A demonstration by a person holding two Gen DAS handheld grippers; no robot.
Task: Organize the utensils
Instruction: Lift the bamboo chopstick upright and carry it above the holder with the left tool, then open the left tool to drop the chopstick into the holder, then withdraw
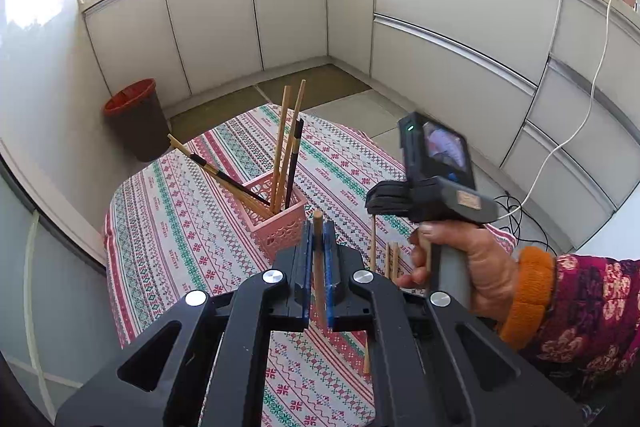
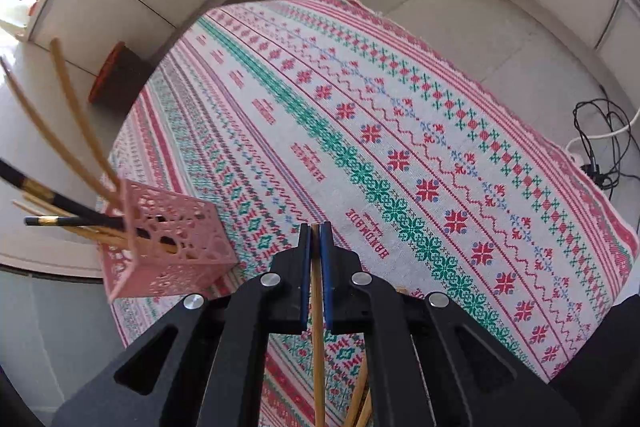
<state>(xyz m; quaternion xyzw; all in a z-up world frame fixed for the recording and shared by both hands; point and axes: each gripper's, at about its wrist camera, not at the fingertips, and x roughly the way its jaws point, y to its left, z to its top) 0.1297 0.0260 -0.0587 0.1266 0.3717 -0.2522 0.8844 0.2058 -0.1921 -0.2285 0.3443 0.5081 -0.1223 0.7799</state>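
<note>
**Both grippers pinch a chopstick beside the pink holder**

The left gripper (image 1: 319, 231) has its blue-padded fingers (image 1: 307, 267) closed on a light wooden chopstick (image 1: 319, 267), which stands nearly upright between them, its blunt end poking above the tips. Just beyond it the pink lattice holder (image 1: 276, 227) sits on the worktop (image 1: 172, 227), already carrying several wooden chopsticks (image 1: 282, 143) and a few black ones with gold bands (image 1: 294, 163), all leaning outward.

The right gripper (image 2: 315, 239) is likewise clamped on a wooden chopstick (image 2: 317, 327) that runs down between its fingers (image 2: 326, 267); more loose sticks (image 2: 360, 399) lie under it at the near edge. The holder (image 2: 172, 251) is to its left, tilted in the fisheye view.

The worktop wears a woven cloth (image 2: 400, 131) of red, green and blue bands, with the word "HANDMADE" repeated in red, reading upside down from the right wrist camera.
</note>
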